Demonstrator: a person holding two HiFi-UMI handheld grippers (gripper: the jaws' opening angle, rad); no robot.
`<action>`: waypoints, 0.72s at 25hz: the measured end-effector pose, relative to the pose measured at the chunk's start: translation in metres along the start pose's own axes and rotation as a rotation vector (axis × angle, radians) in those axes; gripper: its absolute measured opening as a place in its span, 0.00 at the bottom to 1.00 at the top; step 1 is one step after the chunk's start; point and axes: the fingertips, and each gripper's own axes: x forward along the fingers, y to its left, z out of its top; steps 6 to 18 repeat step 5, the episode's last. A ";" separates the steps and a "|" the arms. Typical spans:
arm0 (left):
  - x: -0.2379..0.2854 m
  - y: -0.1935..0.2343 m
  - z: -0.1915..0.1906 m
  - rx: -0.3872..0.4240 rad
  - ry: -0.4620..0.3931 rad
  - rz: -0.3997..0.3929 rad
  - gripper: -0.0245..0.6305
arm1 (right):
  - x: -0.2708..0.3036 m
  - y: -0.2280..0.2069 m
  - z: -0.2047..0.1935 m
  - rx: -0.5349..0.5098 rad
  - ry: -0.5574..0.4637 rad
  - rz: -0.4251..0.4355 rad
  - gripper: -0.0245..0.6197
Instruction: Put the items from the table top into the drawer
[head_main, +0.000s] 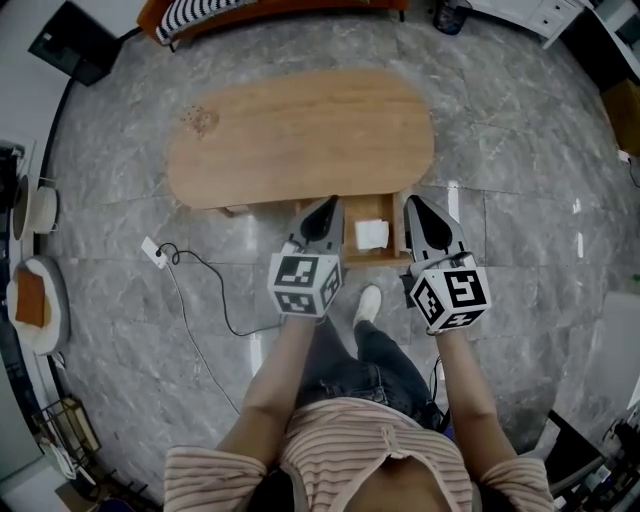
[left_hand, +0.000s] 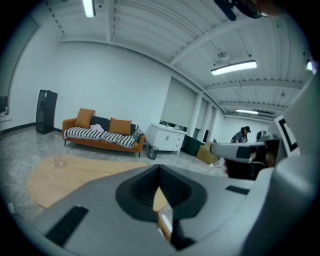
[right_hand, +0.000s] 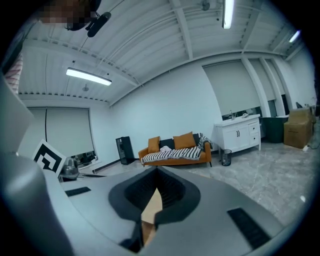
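Below the head camera, an oval wooden table (head_main: 300, 130) stands on a grey marble-patterned floor (head_main: 520, 150). Its top shows bare grain and one pale blotch (head_main: 200, 120) near its left end.

**Drawer.** A wooden drawer (head_main: 372, 259) stands pulled out from under the near edge of the table, towards the person. A white folded item (head_main: 372, 234) lies flat inside it, apart from both grippers.

**Left gripper** (head_main: 329, 207). It is held just left of the drawer, pointing towards the table edge. In the left gripper view its two jaws meet at the tips with nothing between them; only a sliver of table shows through the notch below the tips. Its marker cube (head_main: 305, 285) sits above the person's left forearm.

**Right gripper** (head_main: 415, 208). It is held just right of the drawer, roughly parallel to the left one. In the right gripper view its jaws are likewise closed tip to tip and empty, with wood visible through the notch. Its marker cube (head_main: 450, 293) sits at the wrist.

**Surroundings.** An orange sofa (left_hand: 102, 137) with a striped throw stands beyond the far side of the table, and a white cabinet (left_hand: 167, 138) stands to its right. A power strip (head_main: 152, 252) with a dark cable lies on the floor, near the table's left end. The person's shoe (head_main: 367, 303) rests on the floor between the two cubes.
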 end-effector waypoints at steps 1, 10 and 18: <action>-0.003 -0.003 0.004 0.010 -0.009 -0.002 0.06 | -0.004 0.001 0.002 -0.001 -0.004 0.001 0.05; -0.018 -0.016 0.019 0.037 -0.036 -0.012 0.06 | -0.020 0.006 0.012 0.001 -0.022 -0.006 0.05; -0.018 -0.016 0.019 0.037 -0.036 -0.012 0.06 | -0.020 0.006 0.012 0.001 -0.022 -0.006 0.05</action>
